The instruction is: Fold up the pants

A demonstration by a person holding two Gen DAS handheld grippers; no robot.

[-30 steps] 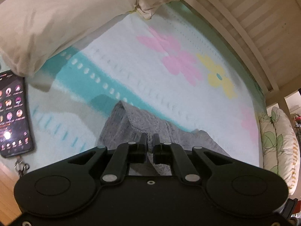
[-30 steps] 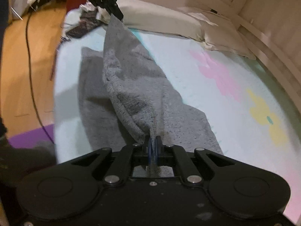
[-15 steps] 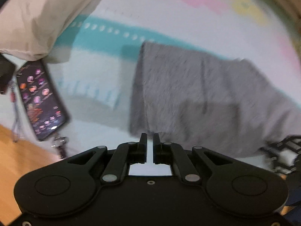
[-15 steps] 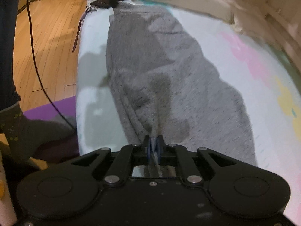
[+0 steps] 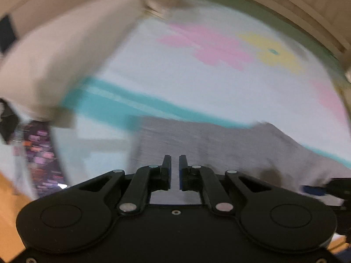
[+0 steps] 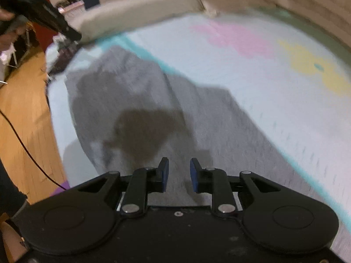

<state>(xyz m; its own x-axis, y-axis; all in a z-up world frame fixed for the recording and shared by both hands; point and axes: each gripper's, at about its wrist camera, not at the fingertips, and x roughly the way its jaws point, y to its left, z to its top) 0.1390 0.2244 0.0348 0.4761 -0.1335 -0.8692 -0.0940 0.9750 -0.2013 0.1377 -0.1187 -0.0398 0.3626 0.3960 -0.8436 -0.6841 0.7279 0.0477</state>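
The grey pants [image 6: 136,109] lie flat on the bed, folded over lengthwise; they also show in the left wrist view [image 5: 230,144]. My right gripper [image 6: 179,171] hovers just above the near end of the pants, fingers apart and empty. My left gripper [image 5: 174,168] is above the other end of the pants, fingers a narrow gap apart, holding nothing. The left gripper also shows at the top left of the right wrist view [image 6: 65,30]. Both views are blurred by motion.
The bed has a pale blanket [image 5: 197,83] with a teal stripe and pink and yellow flowers. A beige pillow [image 5: 54,65] lies at the head. A phone [image 5: 41,160] lies by the bed edge. Wooden floor [image 6: 19,118] with a black cable runs alongside. A wooden bed frame [image 5: 296,11] borders the far side.
My right gripper has opened and let go of the pants, which now lie flat. My left gripper has lifted away from its end of the pants, still empty.
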